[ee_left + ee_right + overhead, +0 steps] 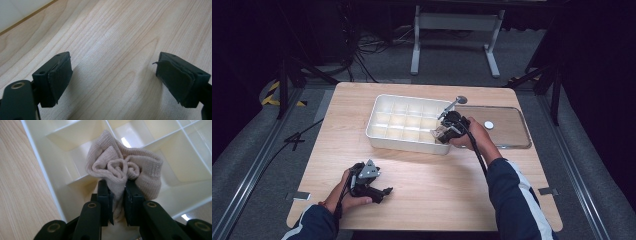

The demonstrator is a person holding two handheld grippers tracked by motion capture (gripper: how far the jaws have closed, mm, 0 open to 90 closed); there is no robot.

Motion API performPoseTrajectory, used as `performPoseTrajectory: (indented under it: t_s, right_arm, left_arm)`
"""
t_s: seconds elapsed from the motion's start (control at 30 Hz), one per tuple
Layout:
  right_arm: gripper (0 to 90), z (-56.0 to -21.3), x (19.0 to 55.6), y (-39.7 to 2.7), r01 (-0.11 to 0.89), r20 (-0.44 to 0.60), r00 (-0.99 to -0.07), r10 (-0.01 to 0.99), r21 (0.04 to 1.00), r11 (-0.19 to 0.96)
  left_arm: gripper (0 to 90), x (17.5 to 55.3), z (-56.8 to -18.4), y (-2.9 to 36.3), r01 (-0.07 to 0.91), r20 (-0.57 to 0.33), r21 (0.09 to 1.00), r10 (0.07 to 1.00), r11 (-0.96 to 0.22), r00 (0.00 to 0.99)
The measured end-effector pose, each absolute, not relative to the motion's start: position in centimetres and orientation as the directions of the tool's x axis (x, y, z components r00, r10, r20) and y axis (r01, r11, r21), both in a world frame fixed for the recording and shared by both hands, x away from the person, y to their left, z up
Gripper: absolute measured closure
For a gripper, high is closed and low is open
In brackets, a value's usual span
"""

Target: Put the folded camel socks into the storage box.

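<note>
Sock (125,167): beige, ribbed, bunched

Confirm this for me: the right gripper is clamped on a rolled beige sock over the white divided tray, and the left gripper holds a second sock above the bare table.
One thing is wrong: the left gripper holds nothing. The left gripper view shows its jaws wide apart over bare table. The rest stands: the right gripper is clamped on the rolled beige sock over the white divided tray.

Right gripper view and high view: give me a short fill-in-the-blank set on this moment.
1. The right gripper is shut on a rolled beige ____.
2. It holds it over the white ____ tray.
3. The left gripper has its jaws ____ above the bare table.
Missing words: sock; compartment; open.
</note>
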State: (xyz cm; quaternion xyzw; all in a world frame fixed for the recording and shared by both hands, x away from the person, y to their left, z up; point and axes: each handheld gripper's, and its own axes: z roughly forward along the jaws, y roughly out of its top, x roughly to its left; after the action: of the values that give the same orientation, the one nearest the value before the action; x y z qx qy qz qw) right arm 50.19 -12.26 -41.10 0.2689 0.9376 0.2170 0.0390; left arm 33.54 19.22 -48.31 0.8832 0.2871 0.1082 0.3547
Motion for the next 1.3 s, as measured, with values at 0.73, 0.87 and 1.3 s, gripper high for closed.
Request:
performPoseTrajectory:
  t_s: [0.73,0.87,1.3]
  right_arm:
    - [76.6,-42.2,51.1,-10.8,0.482,0.058,-0.871,0.488,0.297,0.824]
    - [74.8,-42.2,50.9,-10.8,0.482,0.046,-0.869,0.493,0.307,0.821]
    - [68.7,-41.4,50.2,-11.5,0.469,0.028,-0.869,0.495,0.366,0.804]
  left_arm:
    - [13.6,33.5,-48.3,19.1,0.431,-0.013,0.687,0.583,-0.585,0.812]
    - [13.6,33.5,-48.3,19.1,0.432,-0.015,0.688,0.584,-0.583,0.812]
    - [13.6,33.6,-48.2,19.2,0.428,-0.012,0.683,0.577,-0.592,0.817]
